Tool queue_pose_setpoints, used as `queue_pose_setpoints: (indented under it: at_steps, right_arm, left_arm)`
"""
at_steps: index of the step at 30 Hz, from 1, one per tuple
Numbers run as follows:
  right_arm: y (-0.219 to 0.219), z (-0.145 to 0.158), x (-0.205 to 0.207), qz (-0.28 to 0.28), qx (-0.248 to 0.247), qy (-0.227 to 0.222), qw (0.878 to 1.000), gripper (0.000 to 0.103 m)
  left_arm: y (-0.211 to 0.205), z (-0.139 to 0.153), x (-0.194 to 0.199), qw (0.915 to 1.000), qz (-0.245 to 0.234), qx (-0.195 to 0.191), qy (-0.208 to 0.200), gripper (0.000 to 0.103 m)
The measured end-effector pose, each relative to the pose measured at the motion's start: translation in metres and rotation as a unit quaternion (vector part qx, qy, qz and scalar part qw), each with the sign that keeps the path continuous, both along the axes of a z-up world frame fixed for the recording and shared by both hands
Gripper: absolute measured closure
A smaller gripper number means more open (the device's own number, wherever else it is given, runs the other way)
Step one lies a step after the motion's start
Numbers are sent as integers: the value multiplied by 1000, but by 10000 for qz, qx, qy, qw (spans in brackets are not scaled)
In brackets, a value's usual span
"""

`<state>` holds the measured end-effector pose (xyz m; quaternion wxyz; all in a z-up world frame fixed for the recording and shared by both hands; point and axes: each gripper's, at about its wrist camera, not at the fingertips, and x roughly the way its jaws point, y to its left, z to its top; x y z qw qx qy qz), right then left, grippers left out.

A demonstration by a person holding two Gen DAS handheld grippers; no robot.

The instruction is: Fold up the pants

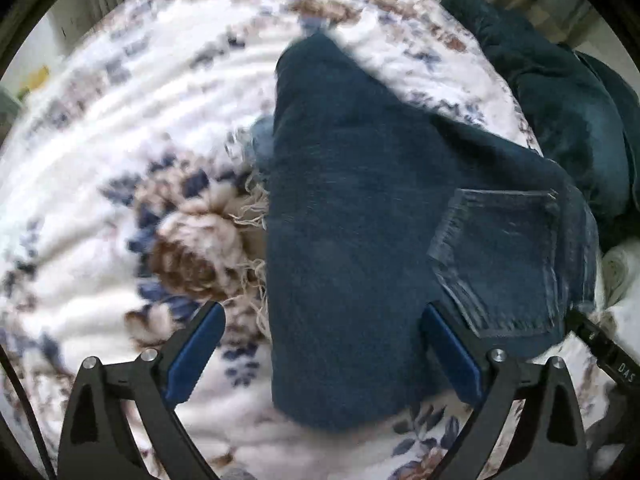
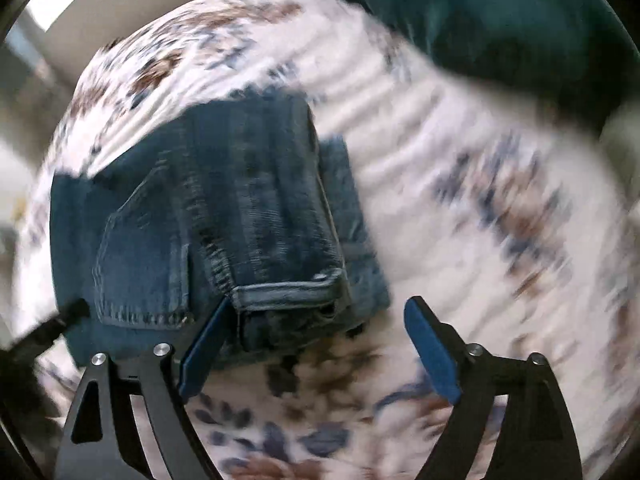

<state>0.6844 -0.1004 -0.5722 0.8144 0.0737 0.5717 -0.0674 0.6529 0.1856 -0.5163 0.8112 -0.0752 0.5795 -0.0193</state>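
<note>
Dark blue jeans (image 1: 360,216) lie folded on a white floral bedspread (image 1: 120,120), back pocket facing up at the right and frayed hems at the left edge. My left gripper (image 1: 322,348) is open just above the folded bundle's near edge, holding nothing. In the right wrist view the jeans (image 2: 208,220) show the waistband and belt loop nearest me. My right gripper (image 2: 316,344) is open over the bedspread (image 2: 460,140) at the waistband corner, empty. The other gripper's tip (image 2: 60,320) shows at the left edge.
A heap of dark teal clothing (image 1: 560,100) lies at the far right of the bed, also seen in the right wrist view (image 2: 500,12). A pale rolled cloth (image 1: 616,276) sits at the right edge. The bed's edge curves along the top left.
</note>
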Motion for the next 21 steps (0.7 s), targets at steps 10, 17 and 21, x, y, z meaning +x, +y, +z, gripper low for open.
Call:
queue_pose_setpoints:
  at_steps: [10,17,21]
  right_arm:
    - [17,100,-63,322,-508,-160,9981,12]
    - [6,194,-128,420,-446,-649,9960,12]
    - [4,256,-174,462,-527,-998,9925,12]
  left_arm:
    - [-47,91,-70,9961,-67,671,-578,2]
    - [-58,174,-117,9916,123,836,-981,2]
    - [-63,222,-155,9882,196,910,-1218,2]
